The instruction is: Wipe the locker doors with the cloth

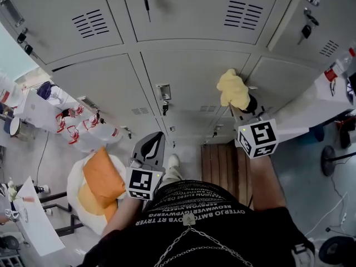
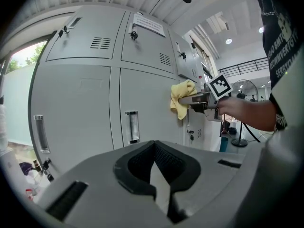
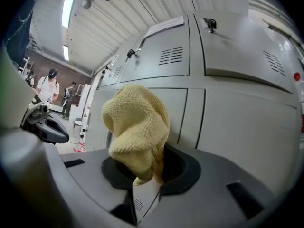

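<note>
your right tongs (image 3: 145, 186) are clamped on the yellow cloth (image 3: 135, 127). they pinch its lower end and the rest bunches in a lump above the tips. the cloth is held up at the grey locker doors (image 1: 189, 82), by the seam just right of the door with the metal handle (image 1: 163, 92). can't tell if it's actually touching the door face. your left tongs (image 2: 159, 175) are closed with nothing between them. they're held low and back from the locker doors, pointing at the handle door, well left of the cloth. a key (image 1: 146, 1) hangs in a lock on the upper row of doors, above the handle. at the foot of the lockers there are wooden boards (image 1: 222, 168) under the cloth side. an orange cushion (image 1: 103, 177) lies on the floor (image 1: 55, 166) to the left of them.
</note>
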Action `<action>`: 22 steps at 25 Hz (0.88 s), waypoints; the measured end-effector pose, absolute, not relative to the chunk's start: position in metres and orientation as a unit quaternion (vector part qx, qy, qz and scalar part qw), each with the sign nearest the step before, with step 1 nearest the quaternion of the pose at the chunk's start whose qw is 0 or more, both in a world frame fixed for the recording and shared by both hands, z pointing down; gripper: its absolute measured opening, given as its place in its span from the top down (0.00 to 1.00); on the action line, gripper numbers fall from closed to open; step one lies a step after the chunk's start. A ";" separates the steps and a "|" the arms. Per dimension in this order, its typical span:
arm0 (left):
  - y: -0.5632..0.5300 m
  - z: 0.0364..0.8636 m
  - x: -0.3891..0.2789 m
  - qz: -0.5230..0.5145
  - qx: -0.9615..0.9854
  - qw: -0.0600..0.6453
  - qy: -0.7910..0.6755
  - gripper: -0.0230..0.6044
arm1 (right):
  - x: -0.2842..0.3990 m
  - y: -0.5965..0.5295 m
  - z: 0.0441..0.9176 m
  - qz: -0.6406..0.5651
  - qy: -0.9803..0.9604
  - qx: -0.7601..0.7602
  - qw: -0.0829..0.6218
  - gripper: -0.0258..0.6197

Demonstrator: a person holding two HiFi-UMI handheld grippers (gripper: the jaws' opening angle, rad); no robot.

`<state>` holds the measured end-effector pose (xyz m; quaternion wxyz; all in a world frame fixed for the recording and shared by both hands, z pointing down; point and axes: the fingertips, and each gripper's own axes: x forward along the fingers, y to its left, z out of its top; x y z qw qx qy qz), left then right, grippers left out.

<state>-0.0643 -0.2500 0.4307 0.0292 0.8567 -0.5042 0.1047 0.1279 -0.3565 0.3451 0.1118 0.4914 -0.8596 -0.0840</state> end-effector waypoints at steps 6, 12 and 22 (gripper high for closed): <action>-0.254 0.432 -0.073 0.107 0.854 0.026 -0.509 0.95 | 0.072 -0.344 0.357 -0.081 -0.892 0.432 0.108 0.83; -0.258 0.428 -0.089 0.102 0.845 0.024 -0.524 0.96 | 0.005 -0.340 0.387 -0.067 -0.920 0.364 0.132 0.83; -0.260 0.435 -0.102 0.103 0.838 0.035 -0.535 0.95 | -0.063 -0.357 0.429 -0.045 -0.927 0.308 0.210 0.83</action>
